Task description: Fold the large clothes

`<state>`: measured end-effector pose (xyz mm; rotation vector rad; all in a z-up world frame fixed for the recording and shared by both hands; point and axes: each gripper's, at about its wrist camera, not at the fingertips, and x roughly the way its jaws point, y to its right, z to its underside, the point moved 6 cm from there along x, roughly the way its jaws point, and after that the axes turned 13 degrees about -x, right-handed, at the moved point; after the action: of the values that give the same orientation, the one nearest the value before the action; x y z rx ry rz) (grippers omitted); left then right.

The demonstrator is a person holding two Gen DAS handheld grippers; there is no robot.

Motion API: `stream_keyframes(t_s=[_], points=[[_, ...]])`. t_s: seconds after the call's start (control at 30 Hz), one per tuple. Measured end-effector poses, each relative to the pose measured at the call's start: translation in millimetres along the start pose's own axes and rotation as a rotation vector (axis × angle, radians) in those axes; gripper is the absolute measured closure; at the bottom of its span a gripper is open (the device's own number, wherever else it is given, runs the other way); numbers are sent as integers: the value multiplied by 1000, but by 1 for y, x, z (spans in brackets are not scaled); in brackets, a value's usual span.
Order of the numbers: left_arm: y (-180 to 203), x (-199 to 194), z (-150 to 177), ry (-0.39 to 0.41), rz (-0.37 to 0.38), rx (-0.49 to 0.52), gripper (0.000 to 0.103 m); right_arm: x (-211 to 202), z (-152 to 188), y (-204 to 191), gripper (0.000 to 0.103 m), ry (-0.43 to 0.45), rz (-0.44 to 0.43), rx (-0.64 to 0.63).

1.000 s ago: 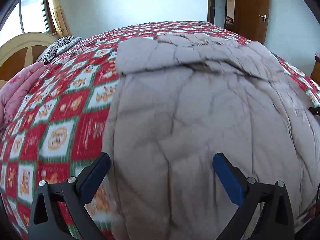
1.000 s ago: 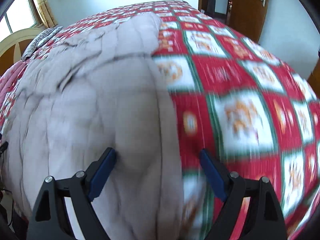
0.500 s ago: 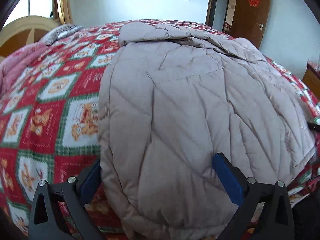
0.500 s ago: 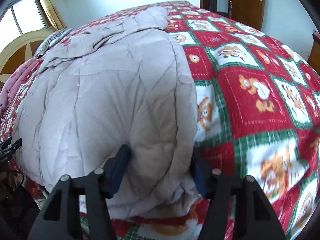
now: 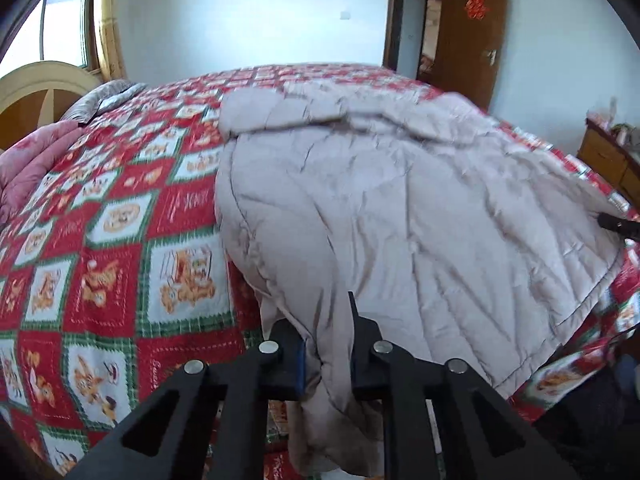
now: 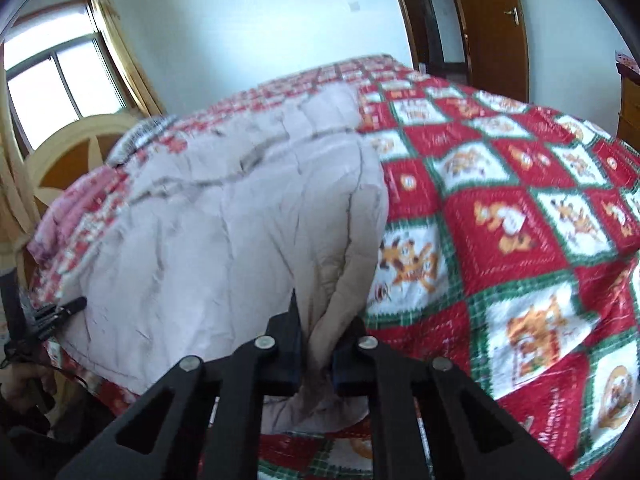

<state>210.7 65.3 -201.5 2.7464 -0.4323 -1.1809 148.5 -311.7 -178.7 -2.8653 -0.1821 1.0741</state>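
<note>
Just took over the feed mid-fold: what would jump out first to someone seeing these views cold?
The big beige quilted coat sprawled across the bed, its near hem bunched up. Both grippers are shut on that hem: the left gripper on the coat's left corner, the right gripper on its right corner. Under it all, the loud red, green and white cartoon bedspread covers the bed.
</note>
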Motion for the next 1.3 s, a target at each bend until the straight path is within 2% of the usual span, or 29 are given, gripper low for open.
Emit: stream_keyframes(t_s=[0.3, 0.37, 0.47, 0.57, 0.73, 0.8, 0.87, 0.97, 1.03, 1.1, 1.23, 1.3], points=[[21, -106, -58, 165, 247, -62, 93, -95, -50, -14, 92, 246, -62, 8], [23, -122, -69, 200, 262, -52, 93, -111, -59, -16, 92, 294, -66, 7], [21, -122, -87, 227, 256, -38, 93, -117, -80, -12, 92, 336, -52, 4], [15, -102, -109, 244, 231, -24, 92, -97, -107, -4, 92, 338, -50, 16], [11, -60, -148, 266, 206, -14, 83, -45, -156, 4, 92, 341, -3, 35], [8, -41, -165, 261, 198, -46, 80, -23, -173, 8, 92, 336, 11, 54], [3, -22, -181, 246, 221, -103, 75, -4, -187, 15, 92, 331, 30, 75], [-7, 6, -205, 218, 223, -179, 63, 25, -208, 27, 92, 315, 52, 93], [-12, 22, -219, 206, 224, -209, 48, 43, -220, 36, 92, 301, 76, 101], [-14, 32, -229, 208, 221, -230, 38, 61, -228, 44, 92, 284, 91, 111], [-17, 48, -247, 223, 205, -246, 27, 103, -235, 63, 92, 237, 118, 139], [-20, 56, -255, 219, 195, -249, 26, 121, -234, 68, 92, 214, 129, 145]])
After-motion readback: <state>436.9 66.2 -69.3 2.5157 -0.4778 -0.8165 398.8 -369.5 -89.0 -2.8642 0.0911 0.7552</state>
